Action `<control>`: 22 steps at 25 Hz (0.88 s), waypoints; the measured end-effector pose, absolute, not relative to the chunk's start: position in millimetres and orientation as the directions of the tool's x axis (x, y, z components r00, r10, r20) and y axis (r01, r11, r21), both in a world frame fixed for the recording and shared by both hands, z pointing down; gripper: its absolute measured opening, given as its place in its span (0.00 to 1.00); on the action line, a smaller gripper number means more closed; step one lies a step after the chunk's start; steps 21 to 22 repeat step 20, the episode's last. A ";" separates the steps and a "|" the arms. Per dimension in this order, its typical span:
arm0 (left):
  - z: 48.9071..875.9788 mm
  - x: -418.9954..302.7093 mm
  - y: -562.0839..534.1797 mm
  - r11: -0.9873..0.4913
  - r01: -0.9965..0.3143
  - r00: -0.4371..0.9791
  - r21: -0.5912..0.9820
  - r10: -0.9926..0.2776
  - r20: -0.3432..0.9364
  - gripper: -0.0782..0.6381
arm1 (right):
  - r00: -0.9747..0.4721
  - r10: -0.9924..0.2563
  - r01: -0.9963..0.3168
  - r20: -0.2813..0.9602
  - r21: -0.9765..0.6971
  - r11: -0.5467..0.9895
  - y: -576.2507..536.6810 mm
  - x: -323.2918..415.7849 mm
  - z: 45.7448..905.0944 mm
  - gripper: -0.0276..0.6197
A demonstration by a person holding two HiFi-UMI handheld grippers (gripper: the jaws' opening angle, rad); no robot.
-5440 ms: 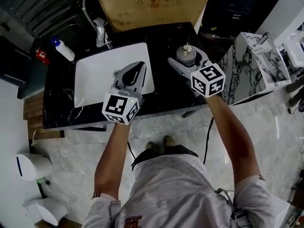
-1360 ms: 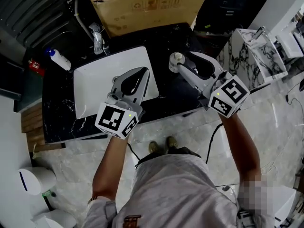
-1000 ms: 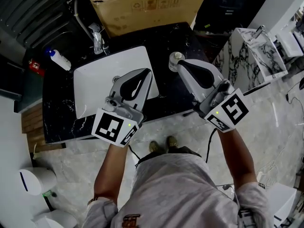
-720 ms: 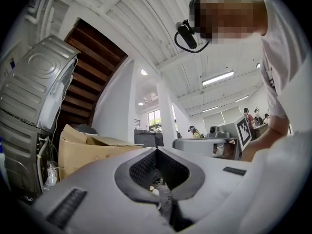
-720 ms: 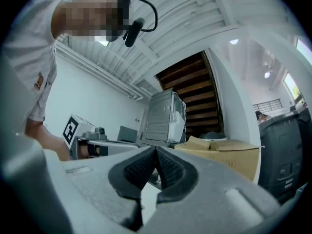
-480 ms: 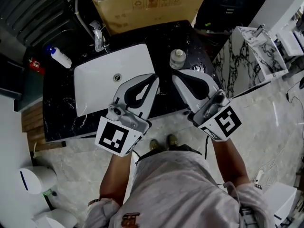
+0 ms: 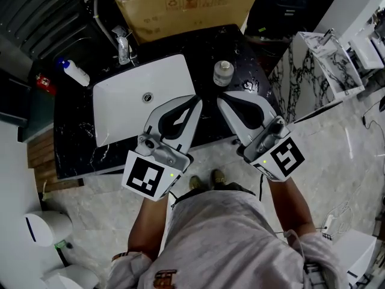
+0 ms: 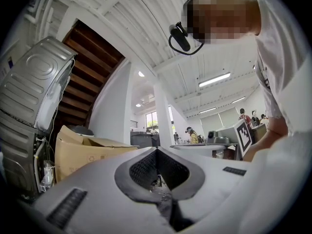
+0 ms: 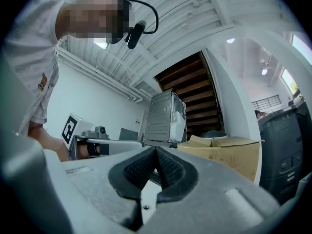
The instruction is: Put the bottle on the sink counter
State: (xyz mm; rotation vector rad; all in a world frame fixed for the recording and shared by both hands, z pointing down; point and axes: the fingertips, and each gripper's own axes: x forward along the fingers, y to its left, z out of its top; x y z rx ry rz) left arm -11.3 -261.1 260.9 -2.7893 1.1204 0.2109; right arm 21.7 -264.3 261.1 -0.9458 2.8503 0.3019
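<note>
The bottle point(image 7: 223, 73), squat and clear with a pale cap, stands upright by itself on the black marble counter point(image 7: 207, 44), just right of the white sink basin point(image 7: 120, 110). In the head view my right gripper point(image 7: 220, 100) hovers over the counter's front edge, its tip a short way nearer me than the bottle and apart from it. Beside it, my left gripper point(image 7: 197, 99) is level with the basin's right corner. Both are shut with nothing between the jaws. The left gripper point(image 8: 157, 150) and right gripper point(image 9: 156, 150) both point upward in their own views, which do not show the bottle.
A chrome faucet point(image 7: 123, 44) stands behind the basin, with a large cardboard box point(image 7: 186, 8) beyond the counter. A white bottle with a blue cap point(image 7: 75, 72) lies at the far left. A marble-patterned washstand point(image 7: 313, 65) stands to the right.
My right gripper has drawn back from the bottle toward me, leaving it standing on the counter. The left gripper has also pulled back and tipped upward.
</note>
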 end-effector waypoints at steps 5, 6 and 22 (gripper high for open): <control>263.5 -12.3 -261.8 -0.712 -0.699 0.712 -0.067 -0.682 -0.169 0.11 | -0.801 -0.572 -0.596 -0.174 0.144 0.790 -264.2 20.5 263.9 0.04; 265.3 -12.5 -261.8 -0.712 -0.699 0.712 -0.067 -0.683 -0.162 0.11 | -0.801 -0.573 -0.596 -0.173 0.142 0.790 -264.4 20.8 264.7 0.04; 269.3 -12.4 -265.3 -0.708 -0.704 0.706 -0.051 -0.689 -0.164 0.11 | -0.802 -0.575 -0.595 -0.160 0.142 0.791 -265.8 21.9 271.3 0.04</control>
